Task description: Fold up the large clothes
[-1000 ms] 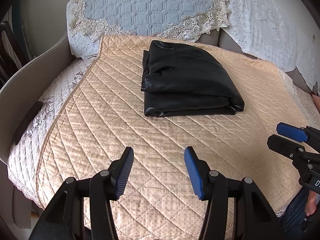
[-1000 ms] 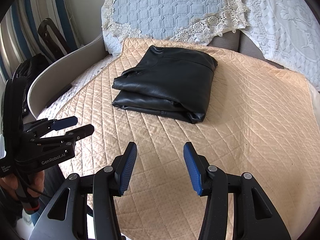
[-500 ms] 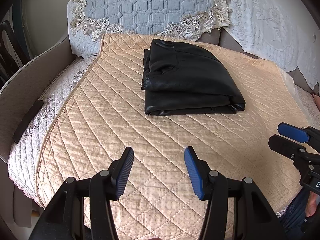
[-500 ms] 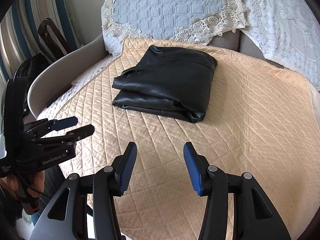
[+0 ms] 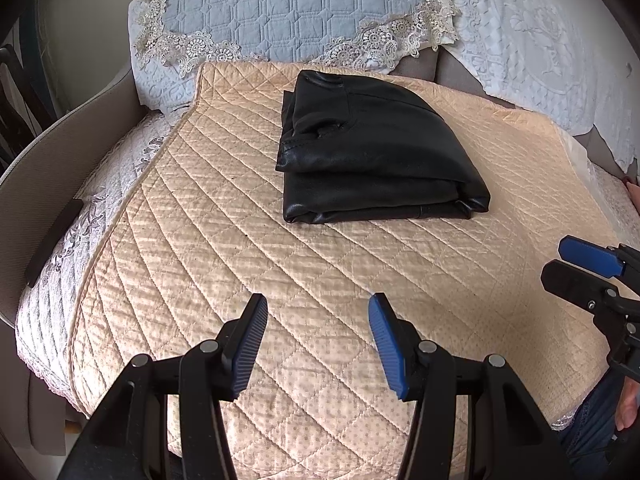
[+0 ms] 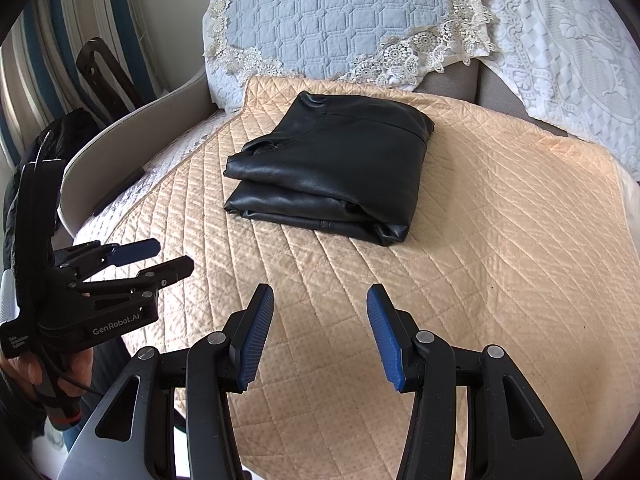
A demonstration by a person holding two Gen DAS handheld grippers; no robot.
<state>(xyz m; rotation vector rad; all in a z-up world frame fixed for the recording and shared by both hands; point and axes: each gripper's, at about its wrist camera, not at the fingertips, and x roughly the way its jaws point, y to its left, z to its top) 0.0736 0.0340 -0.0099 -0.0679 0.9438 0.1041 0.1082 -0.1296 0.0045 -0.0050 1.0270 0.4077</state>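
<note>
My left gripper (image 5: 318, 340) and right gripper (image 6: 320, 330) both stand spread with nothing between the pads, hovering above the near part of the beige quilt (image 5: 200, 240). The black garment (image 5: 372, 148) lies folded in a neat stack on the quilt's far half, just before the blue pillow (image 5: 292, 8).

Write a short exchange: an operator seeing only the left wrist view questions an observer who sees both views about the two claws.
Operator: Is the right claw holding anything? I see only its edge.
Observer: No. It is open, with only the quilted cover showing between its pads.
Operator: What holds the left claw?
Observer: A hand grips its handle, low on the left of the right wrist view.
</note>
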